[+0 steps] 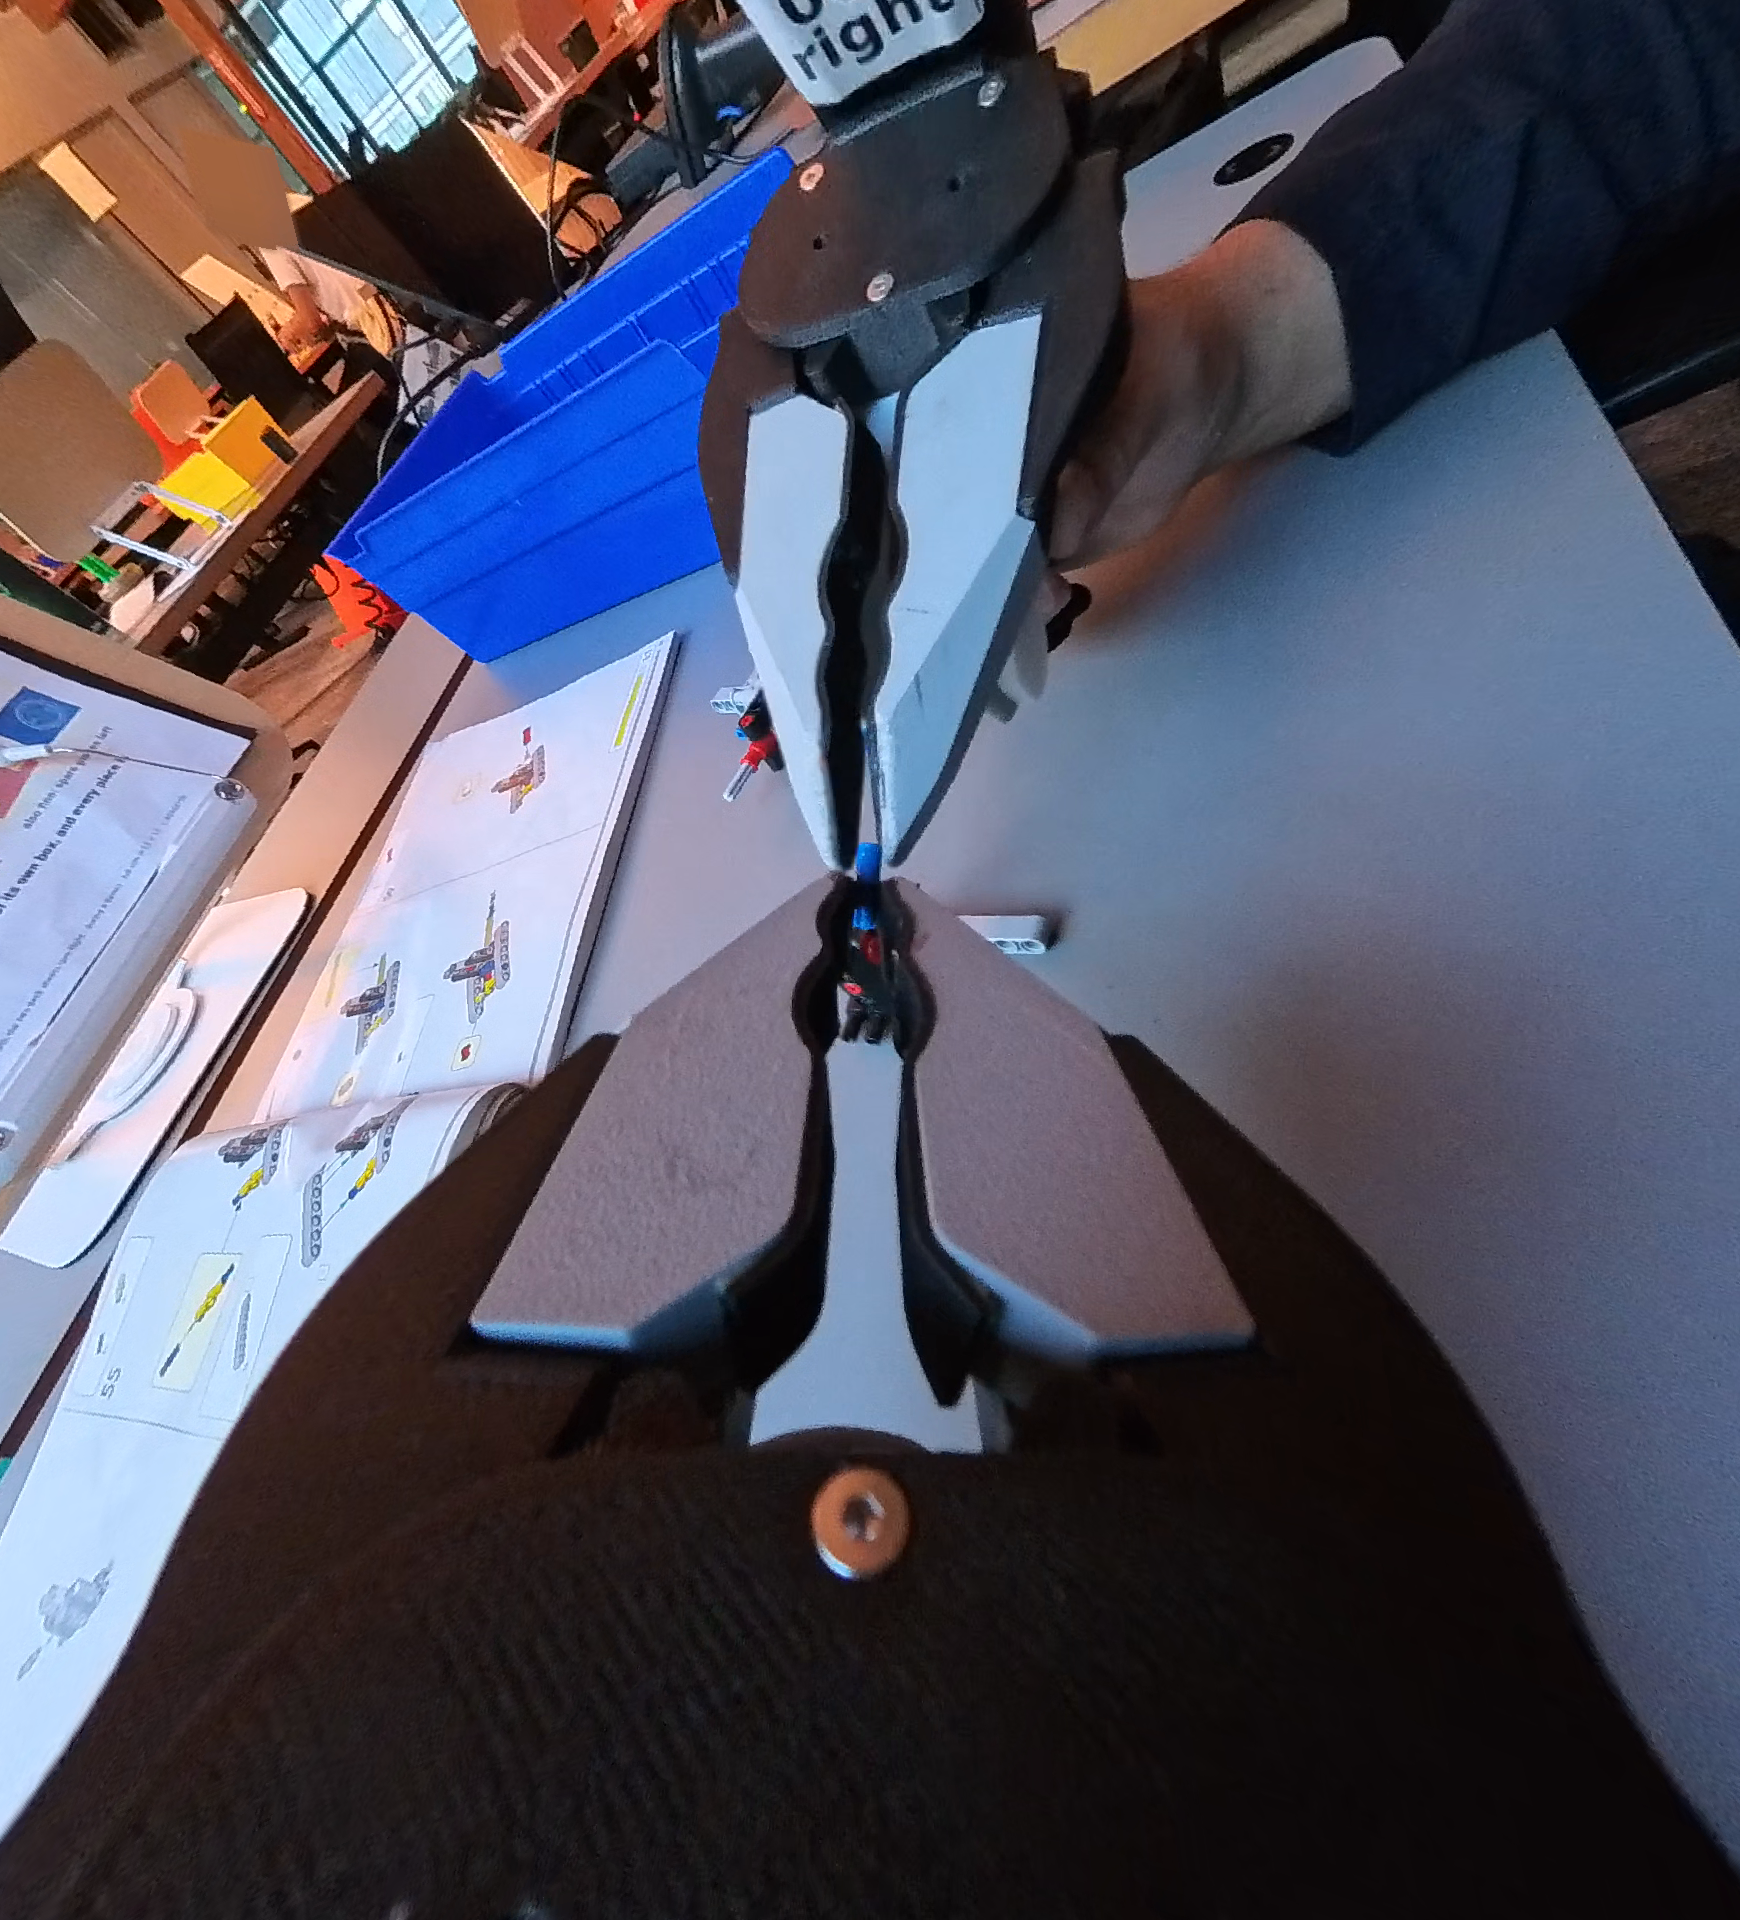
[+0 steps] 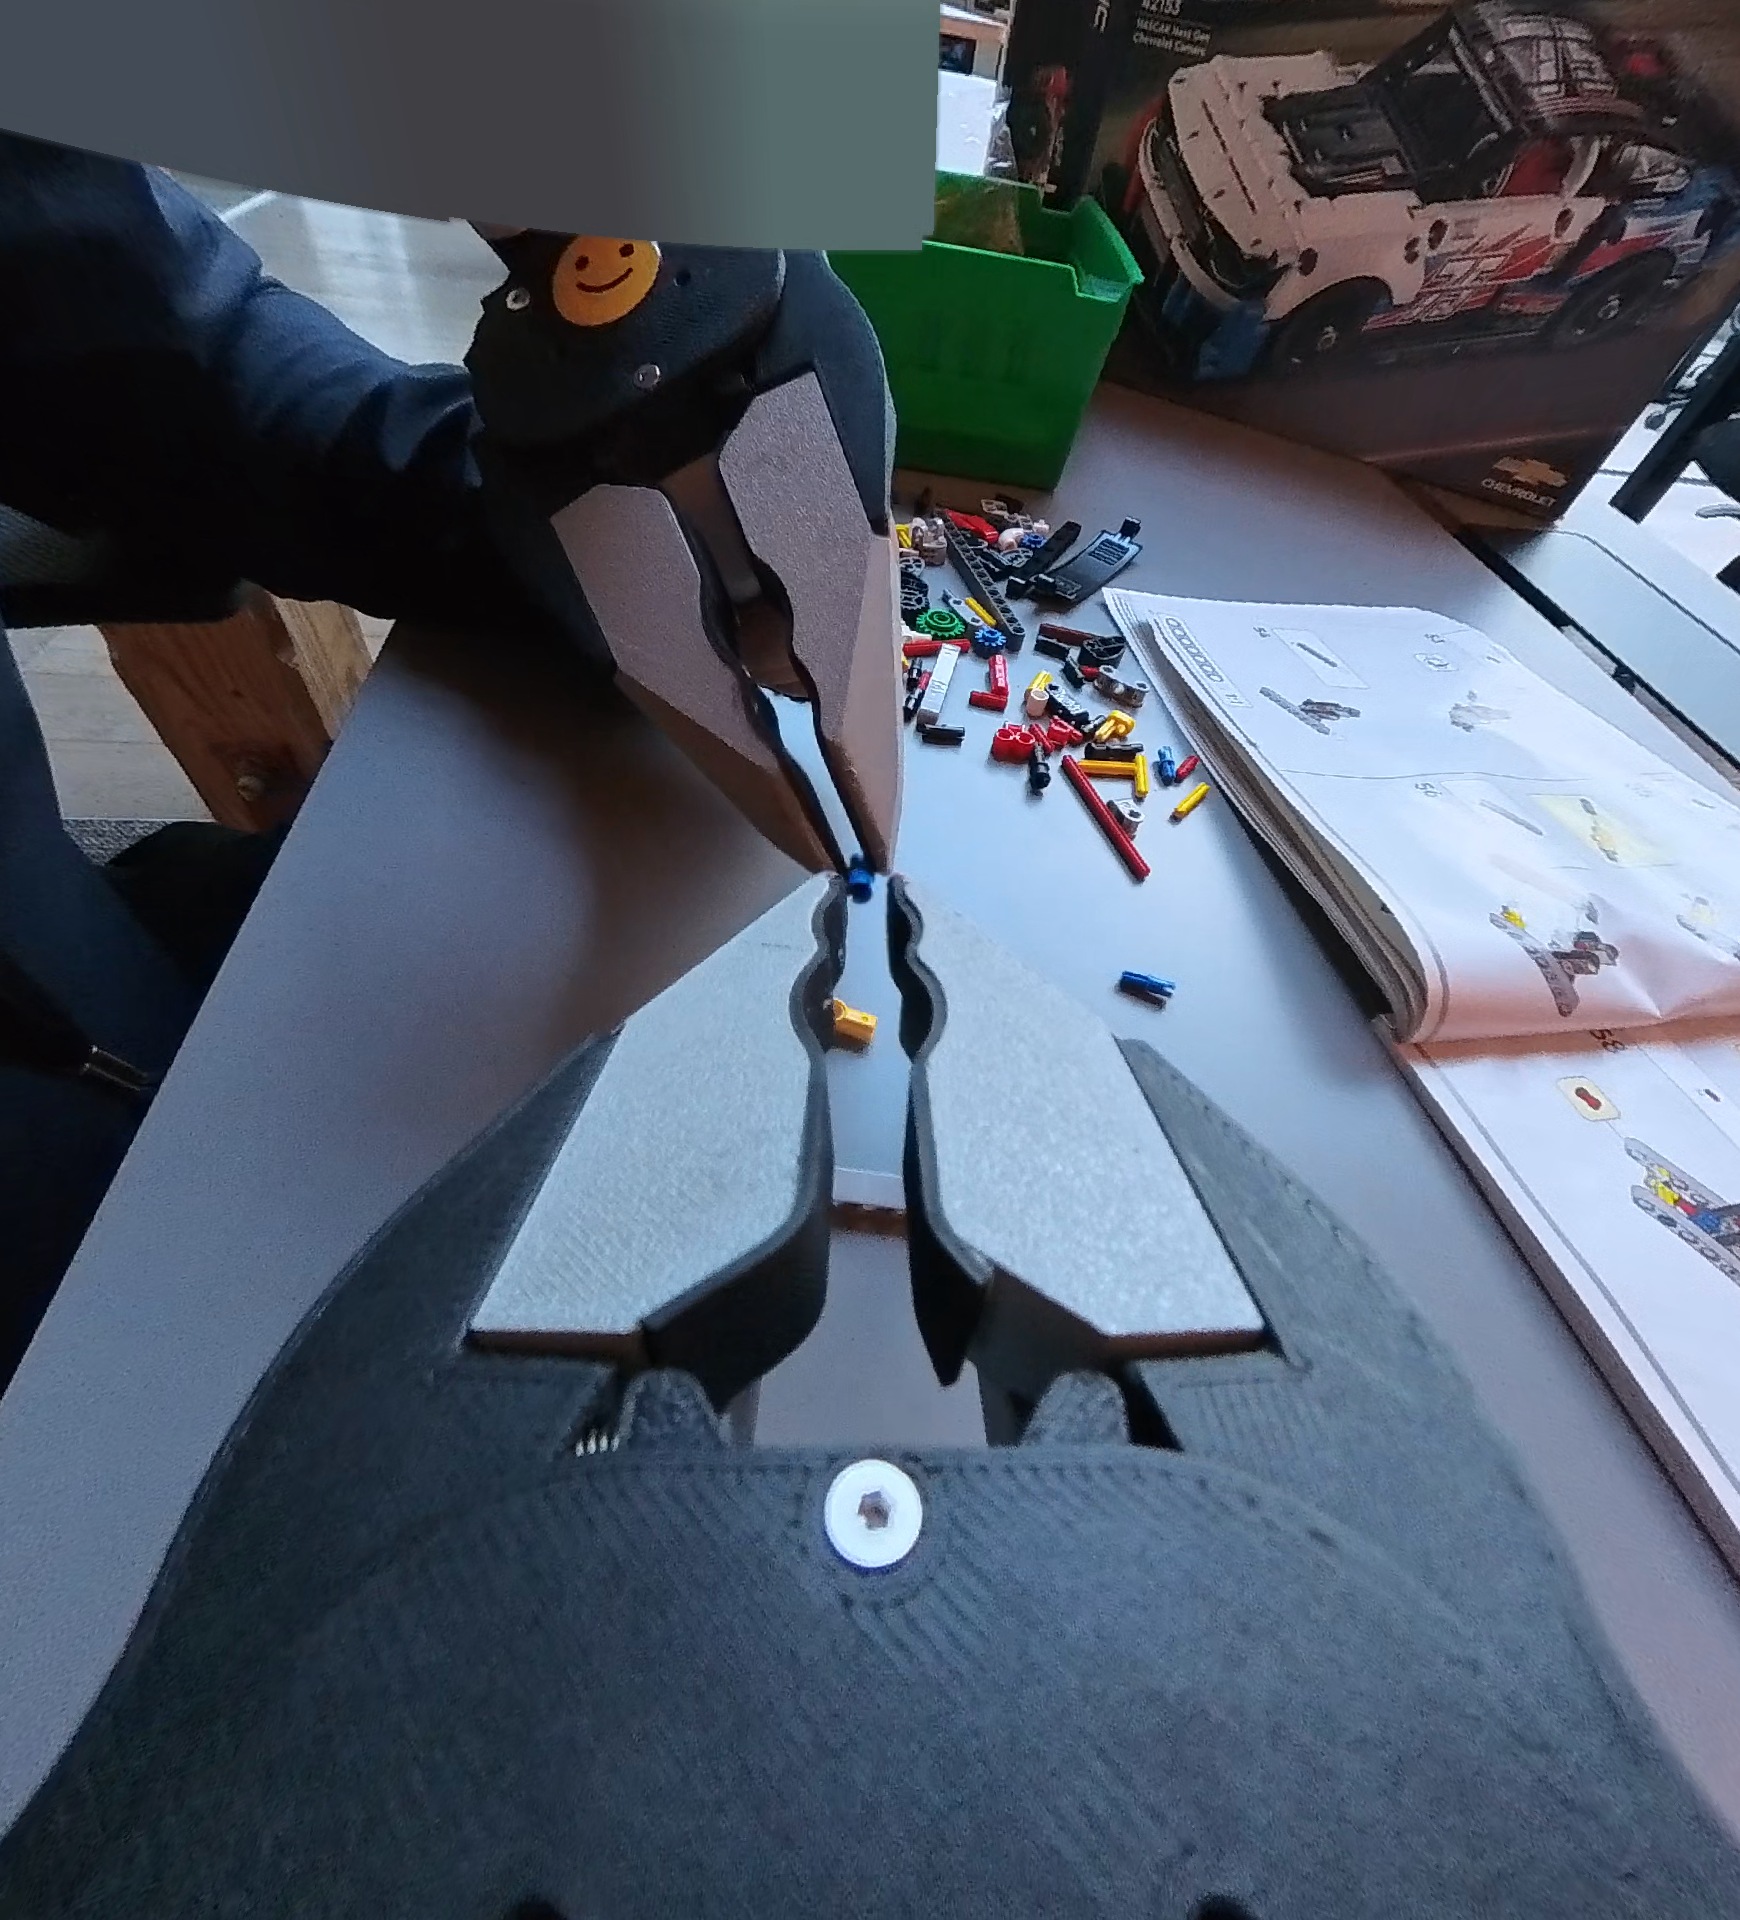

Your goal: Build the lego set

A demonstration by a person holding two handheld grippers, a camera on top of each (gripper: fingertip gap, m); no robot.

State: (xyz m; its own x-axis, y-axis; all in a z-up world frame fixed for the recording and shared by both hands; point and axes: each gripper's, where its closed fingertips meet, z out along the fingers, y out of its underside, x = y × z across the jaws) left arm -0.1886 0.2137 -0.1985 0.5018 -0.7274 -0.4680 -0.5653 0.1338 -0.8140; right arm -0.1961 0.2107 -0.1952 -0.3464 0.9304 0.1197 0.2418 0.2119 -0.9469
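The left claw [image 1: 864, 883] is closed on a small black plastic assembly with red and blue inserts [image 1: 861, 971]. The assembly sits lengthwise between the 2 fingers, clear of the grey surface [image 1: 1365, 935]. A short blue plastic pin [image 1: 867, 858] projects from the front end of the assembly, just past the fingertips. The right claw [image 2: 864, 883] meets the left claw tip to tip, and its fingers are drawn in to a narrow gap. In the left wrist view both of its tips appear to bear on the pin, while its own view shows firm contact on 1 side only. Judged from its appearance, the assembly is very light, rigid and smooth-skinned. It is likely to pivot or slip if pinched at 1 point, so the flat black flanks are the better hold. The pin offers only a short round shank to grip. A yellow plastic connector [image 2: 853, 1023] and a second blue pin [image 2: 1146, 985] lie on the surface below. An open instruction booklet [image 2: 1468, 831] and a loose heap of small coloured parts [image 2: 1042, 675] lie nearby.
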